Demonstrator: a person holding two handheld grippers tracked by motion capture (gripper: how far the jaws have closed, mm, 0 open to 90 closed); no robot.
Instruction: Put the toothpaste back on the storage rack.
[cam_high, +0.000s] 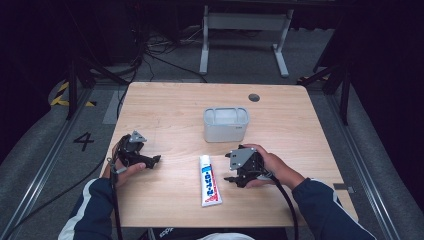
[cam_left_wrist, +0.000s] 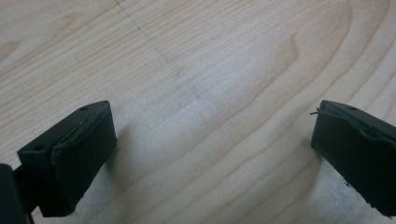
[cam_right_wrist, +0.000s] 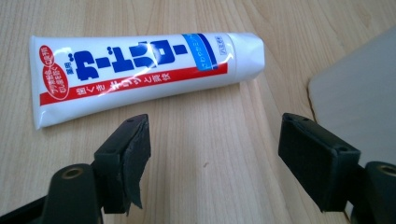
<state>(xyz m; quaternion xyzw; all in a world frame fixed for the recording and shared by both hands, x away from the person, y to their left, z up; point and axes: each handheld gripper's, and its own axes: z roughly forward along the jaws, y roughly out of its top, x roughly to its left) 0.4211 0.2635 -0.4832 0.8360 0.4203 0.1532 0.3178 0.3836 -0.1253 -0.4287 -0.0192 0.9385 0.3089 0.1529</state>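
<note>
Near the front middle of the wooden table (cam_high: 170, 107) lies a white toothpaste tube (cam_high: 209, 180), flat on its side, blue lettering and a red stripe along it, cap end pointing toward the far side and crimped end toward the person. Just beyond the tube's cap end stands a grey plastic bin (cam_high: 226, 124), upright, close to the tube but apart from it. Right of the tube, the right gripper (cam_high: 234, 167) sits in the person's right hand (cam_high: 272, 167), its jaws spread wide with nothing between them; in the right gripper view the tube (cam_right_wrist: 140, 70) lies crosswise just ahead of the right gripper (cam_right_wrist: 215, 149), not touching either jaw, and a pale grey edge of the bin (cam_right_wrist: 359, 107) shows beside the tube's cap end. Well to the left of the tube, the left gripper (cam_high: 152, 161) rests in the left hand (cam_high: 127, 167), low over the table, pointing toward the tube. Its own view has the left gripper (cam_left_wrist: 210, 135) gaping wide over bare wood grain (cam_left_wrist: 196, 70), holding nothing.
</note>
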